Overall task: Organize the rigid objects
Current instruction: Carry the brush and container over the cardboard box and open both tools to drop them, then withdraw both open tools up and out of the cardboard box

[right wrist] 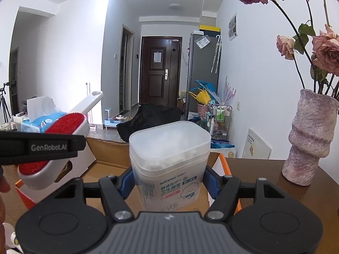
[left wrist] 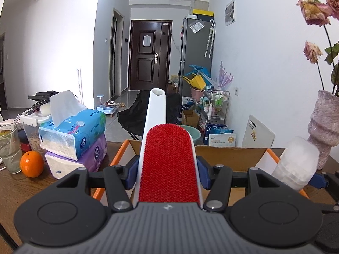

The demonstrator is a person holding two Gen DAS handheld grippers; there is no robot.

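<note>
My left gripper (left wrist: pixel 167 174) is shut on a white lint brush with a red pad (left wrist: pixel 169 160); its handle points up and away. It hangs over an open cardboard box with orange edges (left wrist: pixel 233 154). My right gripper (right wrist: pixel 168 183) is shut on a translucent tub of cotton swabs (right wrist: pixel 169 158), held upright over the same box (right wrist: pixel 110 148). The tub also shows at the right of the left wrist view (left wrist: pixel 296 163). The brush and left gripper show at the left of the right wrist view (right wrist: pixel 61 127).
On the brown table (left wrist: pixel 12 190) stand stacked tissue packs (left wrist: pixel 74 135), an orange (left wrist: pixel 31 163), a glass (left wrist: pixel 9 148) and a food container (left wrist: pixel 31 124) at left. A pink vase with dried roses (right wrist: pixel 309 139) stands at right. Beyond lie a black chair and floor clutter.
</note>
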